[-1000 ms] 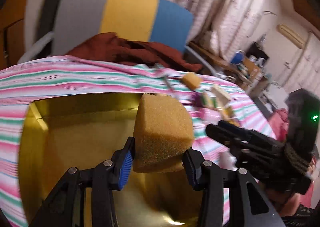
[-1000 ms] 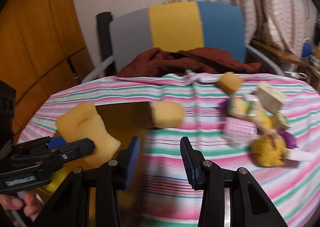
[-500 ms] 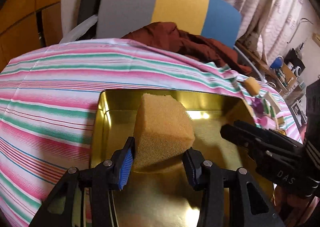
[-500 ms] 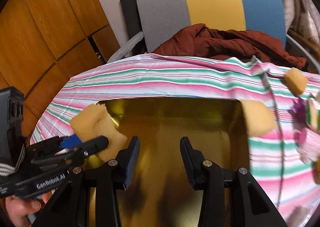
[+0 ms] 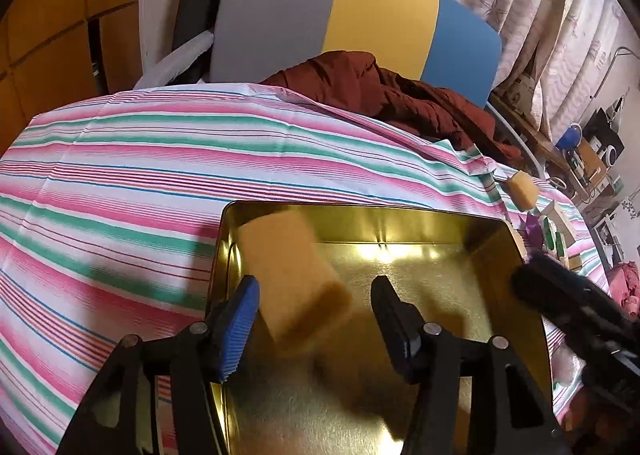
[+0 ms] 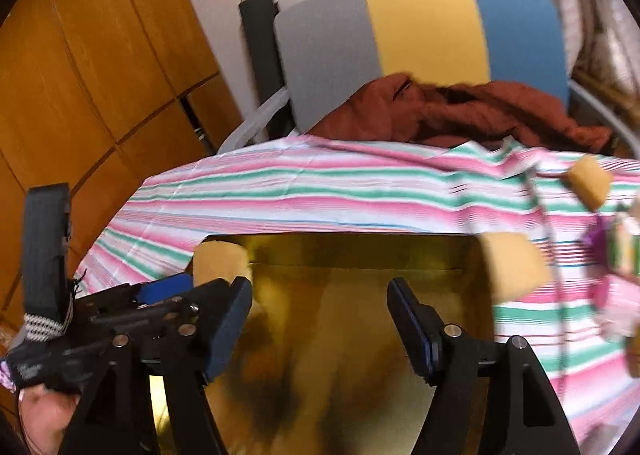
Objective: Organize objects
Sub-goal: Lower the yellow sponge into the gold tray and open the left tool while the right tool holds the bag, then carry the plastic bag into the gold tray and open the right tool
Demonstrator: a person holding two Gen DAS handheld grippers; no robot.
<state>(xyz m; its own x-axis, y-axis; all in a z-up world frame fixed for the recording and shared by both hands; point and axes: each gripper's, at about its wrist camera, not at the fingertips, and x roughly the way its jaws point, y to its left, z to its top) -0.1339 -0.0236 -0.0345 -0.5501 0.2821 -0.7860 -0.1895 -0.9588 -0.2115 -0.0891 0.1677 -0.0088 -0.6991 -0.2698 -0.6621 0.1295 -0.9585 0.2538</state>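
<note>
Nearest, the left gripper (image 5: 316,309) has just been opening its jaws; the sponge block (image 5: 290,275) sits between them, blurred, apparently released into the near-left corner of the gold tin tray (image 5: 400,217). The right gripper (image 6: 320,309) has also been opening and stands wide and empty over the tray. Beyond the tray's right rim another sponge (image 6: 514,265) waits on the striped worktop (image 5: 160,159), with a small sponge cube (image 5: 524,193) and mixed items farther off, so most sorting seems left.
</note>
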